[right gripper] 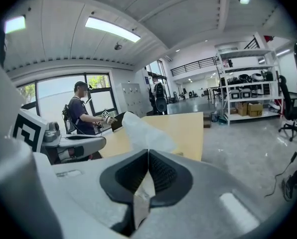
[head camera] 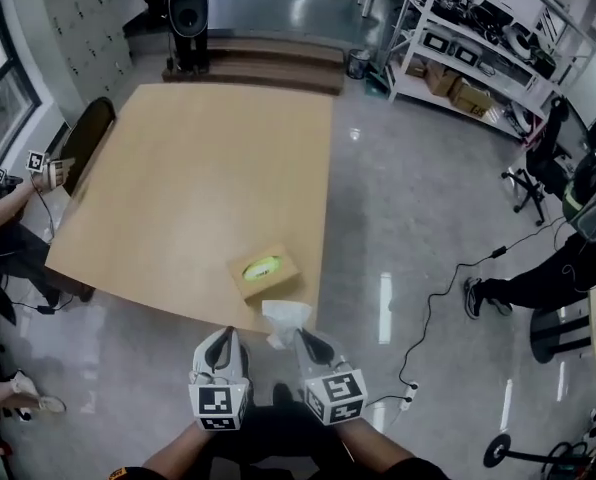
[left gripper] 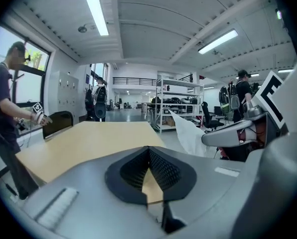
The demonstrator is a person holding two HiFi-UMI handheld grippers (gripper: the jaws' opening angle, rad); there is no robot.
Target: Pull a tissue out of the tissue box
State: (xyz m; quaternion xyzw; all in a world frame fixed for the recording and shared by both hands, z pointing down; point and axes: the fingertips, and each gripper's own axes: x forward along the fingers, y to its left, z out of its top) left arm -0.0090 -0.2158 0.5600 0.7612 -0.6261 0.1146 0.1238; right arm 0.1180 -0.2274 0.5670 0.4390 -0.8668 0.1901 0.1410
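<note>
A tan tissue box [head camera: 265, 270] with a yellow-green oval opening lies near the front edge of the wooden table [head camera: 178, 168]. A white tissue [head camera: 284, 318] is out of the box, in the air over the table's edge. My right gripper [head camera: 303, 334] is shut on it; in the right gripper view the tissue [right gripper: 143, 131] rises from between the closed pads of that gripper [right gripper: 148, 153]. My left gripper [head camera: 226, 332] hangs beside it, shut and empty. In the left gripper view its jaws [left gripper: 149, 151] meet over the tabletop, with the tissue [left gripper: 191, 136] to the right.
A person [head camera: 3, 218] sits at the table's left side holding marker-cubed grippers, next to a dark chair [head camera: 83, 138]. Another person [head camera: 563, 268] sits at the right. Metal shelves [head camera: 478, 48] stand at the back right, and a cable [head camera: 438, 298] runs across the glossy floor.
</note>
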